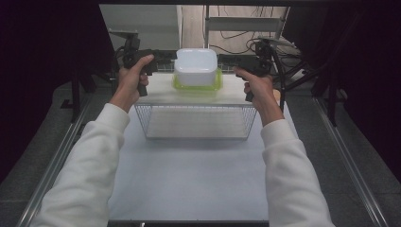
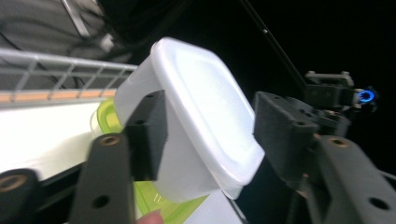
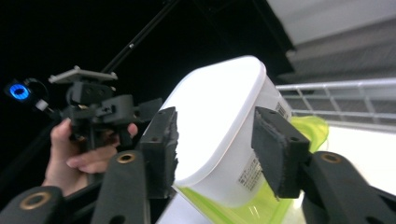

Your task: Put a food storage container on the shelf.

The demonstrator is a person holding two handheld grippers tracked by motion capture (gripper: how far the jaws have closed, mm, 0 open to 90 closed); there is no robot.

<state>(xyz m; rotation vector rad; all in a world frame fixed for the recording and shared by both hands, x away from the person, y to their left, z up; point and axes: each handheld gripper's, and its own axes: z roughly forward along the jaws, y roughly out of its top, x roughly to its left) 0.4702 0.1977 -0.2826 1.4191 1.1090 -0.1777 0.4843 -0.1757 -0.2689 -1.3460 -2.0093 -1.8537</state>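
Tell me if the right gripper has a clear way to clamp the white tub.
Probably yes. The right gripper already has its open jaws on either side of the white tub, with nothing between pads and walls. The left gripper straddles the opposite side, out of its way.

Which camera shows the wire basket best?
The high view: the whole wire basket sits under the white board. The left gripper view and the right gripper view catch just a strip of wire rail behind the tub.

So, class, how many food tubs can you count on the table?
2. A white tub sits upside down, stacked on a green tub, on the raised shelf behind the wire basket, between the two tongs. Others could be hidden behind them.
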